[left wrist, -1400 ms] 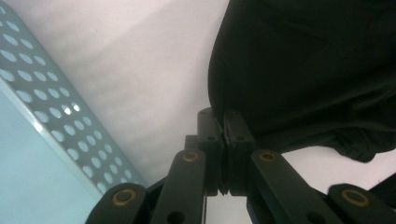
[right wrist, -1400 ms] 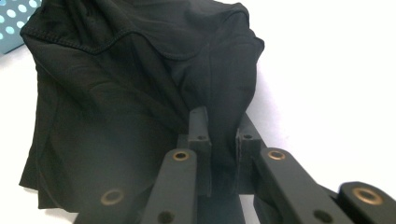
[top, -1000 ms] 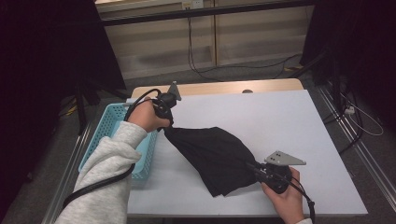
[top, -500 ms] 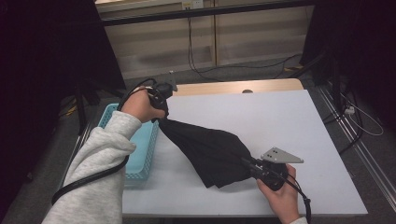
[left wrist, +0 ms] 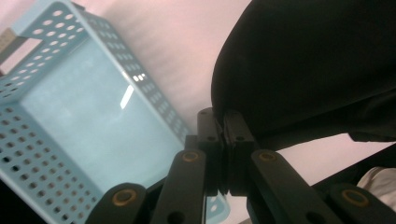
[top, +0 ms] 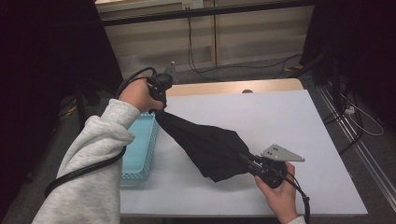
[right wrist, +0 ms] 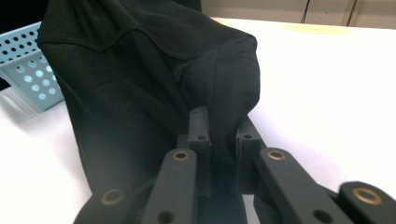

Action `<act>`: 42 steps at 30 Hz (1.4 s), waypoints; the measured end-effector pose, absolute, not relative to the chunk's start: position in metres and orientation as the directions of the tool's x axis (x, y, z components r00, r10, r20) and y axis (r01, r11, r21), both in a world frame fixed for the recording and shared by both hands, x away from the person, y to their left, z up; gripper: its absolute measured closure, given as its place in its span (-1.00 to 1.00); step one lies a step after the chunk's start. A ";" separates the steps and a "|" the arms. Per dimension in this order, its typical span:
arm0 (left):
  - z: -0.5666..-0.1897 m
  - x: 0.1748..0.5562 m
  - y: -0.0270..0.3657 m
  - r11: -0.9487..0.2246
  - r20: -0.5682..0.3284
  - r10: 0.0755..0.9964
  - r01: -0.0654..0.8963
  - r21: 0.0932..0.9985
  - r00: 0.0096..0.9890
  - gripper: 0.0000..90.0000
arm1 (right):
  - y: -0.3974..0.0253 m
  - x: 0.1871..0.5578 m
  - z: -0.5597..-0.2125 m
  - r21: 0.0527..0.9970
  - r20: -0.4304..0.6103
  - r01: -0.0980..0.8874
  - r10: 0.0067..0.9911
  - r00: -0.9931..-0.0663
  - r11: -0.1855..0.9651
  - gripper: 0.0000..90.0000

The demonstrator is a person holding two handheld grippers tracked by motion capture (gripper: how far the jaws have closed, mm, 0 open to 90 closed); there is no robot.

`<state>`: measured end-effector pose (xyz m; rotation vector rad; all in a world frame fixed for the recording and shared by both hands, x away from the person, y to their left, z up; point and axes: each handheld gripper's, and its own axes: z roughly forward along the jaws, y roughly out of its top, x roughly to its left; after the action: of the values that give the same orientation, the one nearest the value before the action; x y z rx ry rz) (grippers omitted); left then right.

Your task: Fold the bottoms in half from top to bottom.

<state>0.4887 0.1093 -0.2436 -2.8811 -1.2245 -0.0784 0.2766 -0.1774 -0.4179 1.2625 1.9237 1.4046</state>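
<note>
Both tools pinch a black cloth stretched over the table.

The left tool [top: 158,95], jaws pressed together on one end of the black cloth [top: 210,144], lifts it at ten o'clock above the blue basket [top: 140,149]; the right tool [top: 254,164] clamps the opposite end low at five o'clock over the table [top: 280,116]. The risk, as I judge it: the thin fold could slide from the left jaws under tension, or the sagging middle could snag the basket rim.

A white counter [top: 261,121] with a wooden far edge stands on a grey floor [top: 261,70]; beige wall panels [top: 243,37] behind, cables [top: 196,51] trailing, dark surroundings.
</note>
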 end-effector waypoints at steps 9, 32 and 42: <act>-0.230 0.492 0.115 -0.685 0.075 0.727 0.728 0.012 0.683 0.94 | -0.171 0.280 -0.408 0.922 0.160 0.384 0.854 -0.494 0.049 0.81; -0.190 0.497 0.143 -0.658 0.127 0.749 0.753 0.019 0.650 0.94 | -0.144 0.297 -0.386 0.946 0.152 0.323 0.831 -0.535 0.035 0.81; -0.188 0.500 0.160 -0.638 0.118 0.767 0.770 0.027 0.631 0.94 | -0.130 0.300 -0.381 0.949 0.150 0.312 0.819 -0.554 0.037 0.81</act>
<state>0.5005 0.1604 -0.1878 -2.8142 -1.3257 -0.1844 0.3000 -0.1303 -0.3808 1.1396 1.8820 1.5341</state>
